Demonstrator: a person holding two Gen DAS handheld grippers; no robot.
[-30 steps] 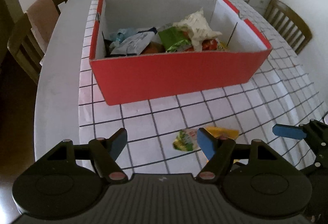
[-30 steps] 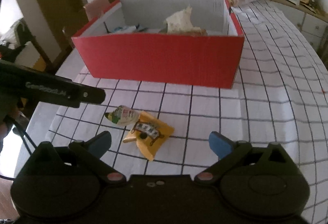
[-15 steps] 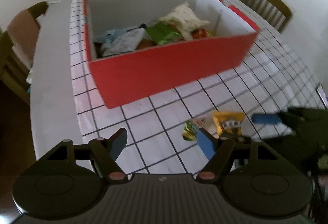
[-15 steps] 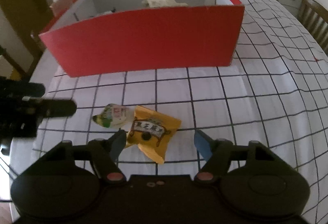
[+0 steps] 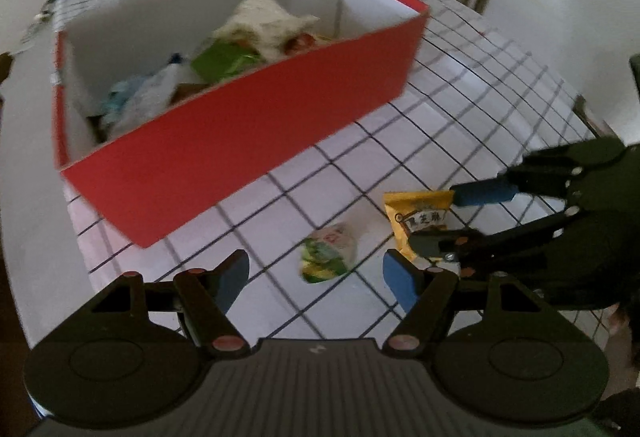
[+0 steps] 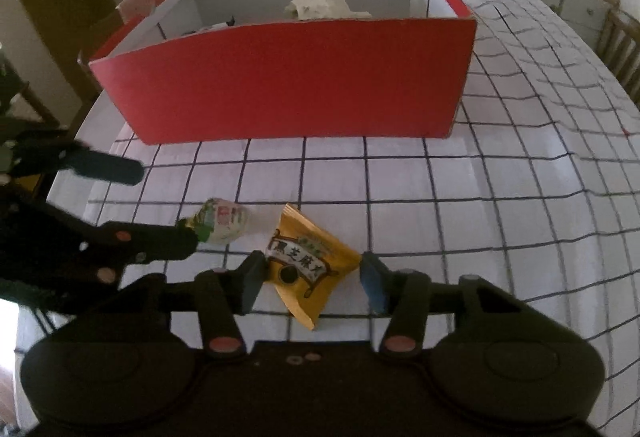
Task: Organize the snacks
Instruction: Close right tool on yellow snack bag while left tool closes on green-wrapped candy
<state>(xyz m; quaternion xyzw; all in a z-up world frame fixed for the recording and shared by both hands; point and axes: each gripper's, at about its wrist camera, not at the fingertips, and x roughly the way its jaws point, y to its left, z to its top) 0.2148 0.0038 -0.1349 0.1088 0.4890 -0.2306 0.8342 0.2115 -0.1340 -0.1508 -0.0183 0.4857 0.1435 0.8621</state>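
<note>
The right claw (image 6: 310, 279) had just been closing around the yellow packet (image 6: 310, 265), which lay flat on the table (image 6: 500, 197) between its pads; they looked at the packet's edges, but a firm pinch could not be confirmed. The left claw (image 5: 316, 277) hung released, jaws wide, over the small green-and-white packet (image 5: 328, 251) just beside the yellow one. Beyond them stood the red box (image 6: 280, 85), already holding several snack bags. By my reading the sorting was nearly finished: only these two loose packets remained outside, neither yet lifted.
</note>
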